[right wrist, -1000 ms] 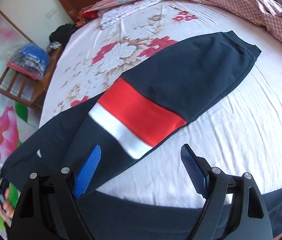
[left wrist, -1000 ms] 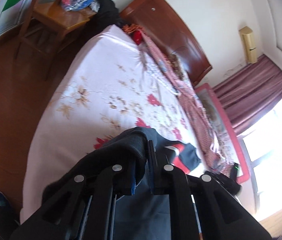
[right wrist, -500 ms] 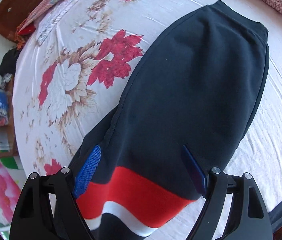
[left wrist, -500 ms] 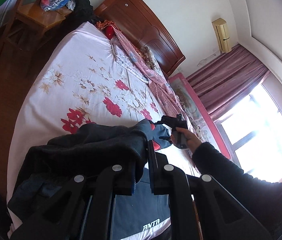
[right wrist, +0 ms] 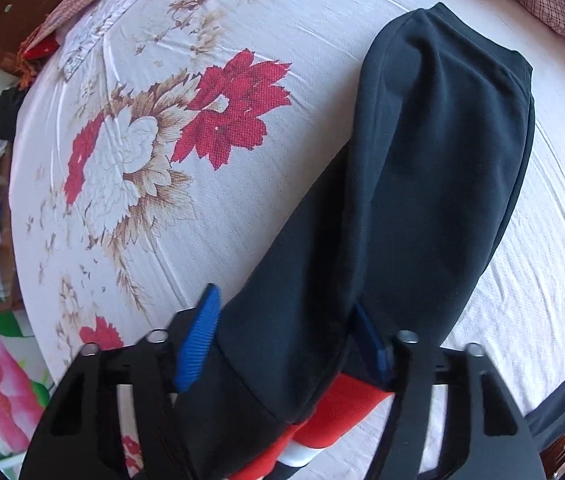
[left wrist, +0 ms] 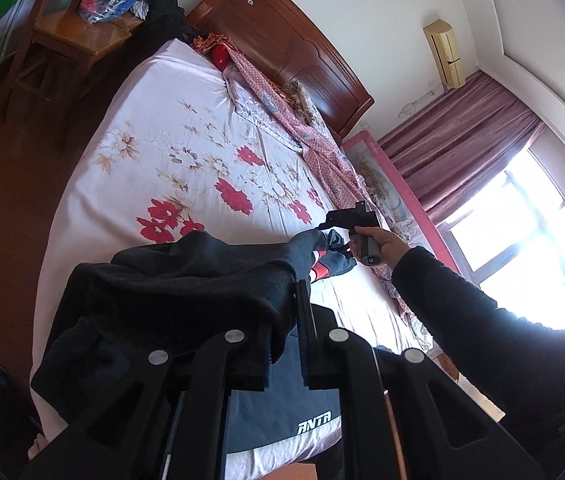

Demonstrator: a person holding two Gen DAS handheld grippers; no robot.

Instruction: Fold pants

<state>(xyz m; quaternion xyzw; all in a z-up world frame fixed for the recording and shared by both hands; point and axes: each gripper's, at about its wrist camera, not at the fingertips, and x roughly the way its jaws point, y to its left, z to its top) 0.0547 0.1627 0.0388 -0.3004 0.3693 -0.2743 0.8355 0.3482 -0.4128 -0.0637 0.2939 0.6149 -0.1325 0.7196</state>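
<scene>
The dark navy fleece pants [right wrist: 434, 184] are showing 1 red band and 1 white band; the white cotton bedsheet [right wrist: 186, 216] is displaying red and tan flowers; blue ribbed pads [right wrist: 198, 340] are lining the black gripper.

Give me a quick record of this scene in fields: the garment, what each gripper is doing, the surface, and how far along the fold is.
garment: dark pants with red and white band
left gripper: shut on bunched pants fabric, lifted
right gripper: jaws partly closed around the pant leg
surface: floral bedsheet
fold stage: leg flat on the bed, not yet folded
</scene>
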